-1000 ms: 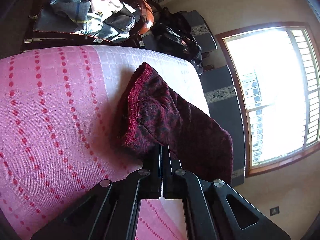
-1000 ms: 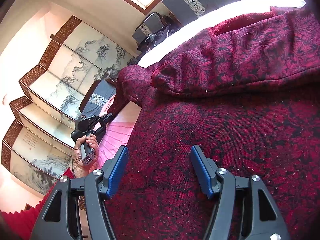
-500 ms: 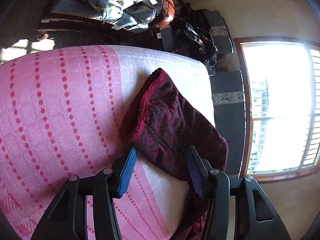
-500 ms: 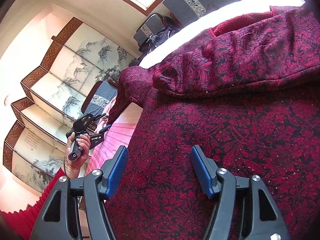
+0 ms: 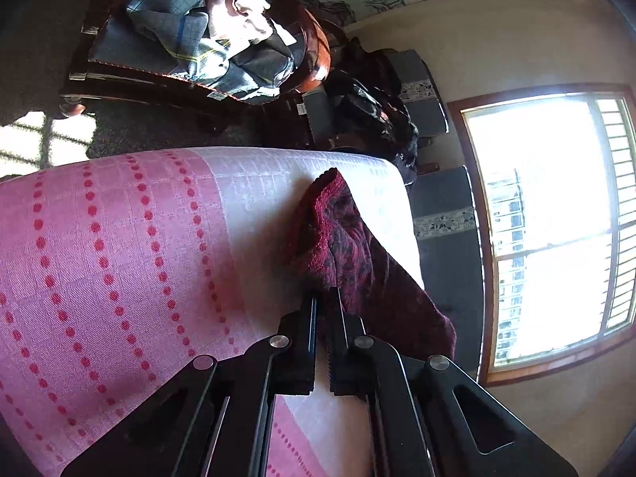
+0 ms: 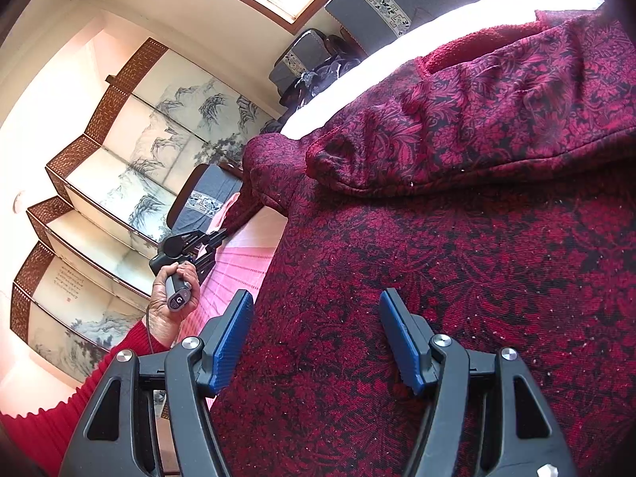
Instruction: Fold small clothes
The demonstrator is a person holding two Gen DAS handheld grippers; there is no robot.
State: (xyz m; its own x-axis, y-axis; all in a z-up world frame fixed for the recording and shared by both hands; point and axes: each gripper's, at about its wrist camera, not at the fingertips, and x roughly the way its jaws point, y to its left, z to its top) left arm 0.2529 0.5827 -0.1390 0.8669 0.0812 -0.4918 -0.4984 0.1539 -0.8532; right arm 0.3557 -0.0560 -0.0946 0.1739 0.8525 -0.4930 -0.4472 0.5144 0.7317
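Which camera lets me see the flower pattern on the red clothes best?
The right wrist view: the red garment fills most of it, so the flowers show clearly. The left wrist view shows only a dim, folded end lying on the pink cloth.

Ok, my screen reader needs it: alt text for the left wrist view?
The left gripper is shut on the edge of a dark red patterned garment lying on a pink dotted cloth. A bright window is at right.
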